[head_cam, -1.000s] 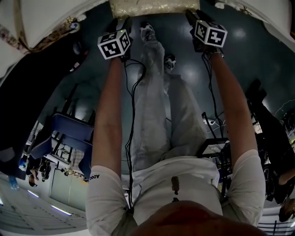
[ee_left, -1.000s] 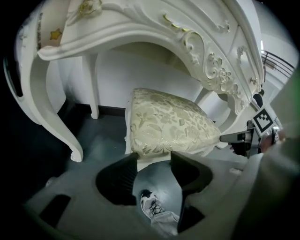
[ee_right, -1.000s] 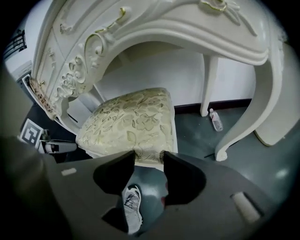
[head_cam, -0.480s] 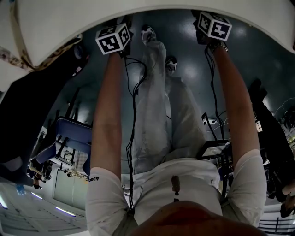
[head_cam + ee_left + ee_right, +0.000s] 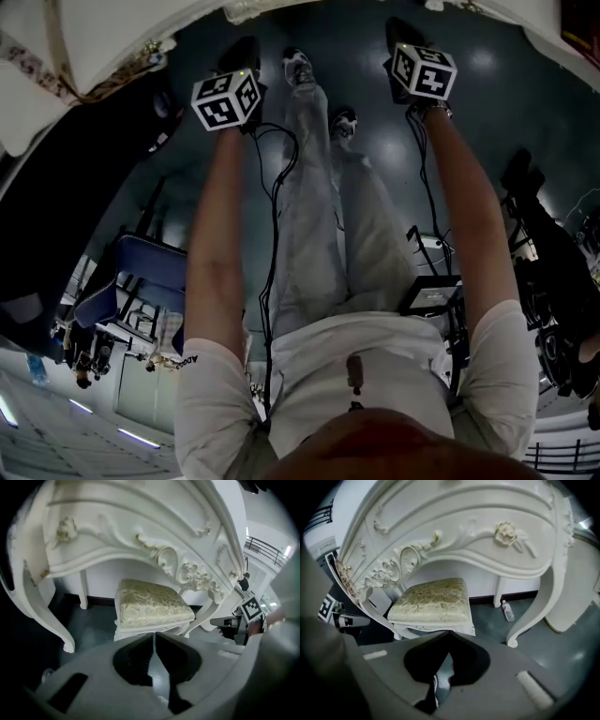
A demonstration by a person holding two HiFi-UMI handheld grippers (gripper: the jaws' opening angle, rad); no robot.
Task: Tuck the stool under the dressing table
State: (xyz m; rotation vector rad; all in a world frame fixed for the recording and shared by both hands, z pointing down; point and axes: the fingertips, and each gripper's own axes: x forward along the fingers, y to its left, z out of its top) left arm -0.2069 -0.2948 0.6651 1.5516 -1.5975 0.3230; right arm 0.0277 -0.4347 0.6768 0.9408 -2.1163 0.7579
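Left gripper view: my left gripper (image 5: 154, 635) has just clenched empty, my right gripper (image 5: 448, 634) too; the gold-cushioned white stool (image 5: 152, 604) sits beneath the carved white dressing table (image 5: 140, 536).

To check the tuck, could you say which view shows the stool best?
The right gripper view: the stool shows its whole cushion under the dressing table. The left gripper view has it too, one corner behind carving. The head view barely shows it.

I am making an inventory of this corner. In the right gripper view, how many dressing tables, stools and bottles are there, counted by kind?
Dressing table: 1
Stool: 1
Bottle: 1
Total: 3
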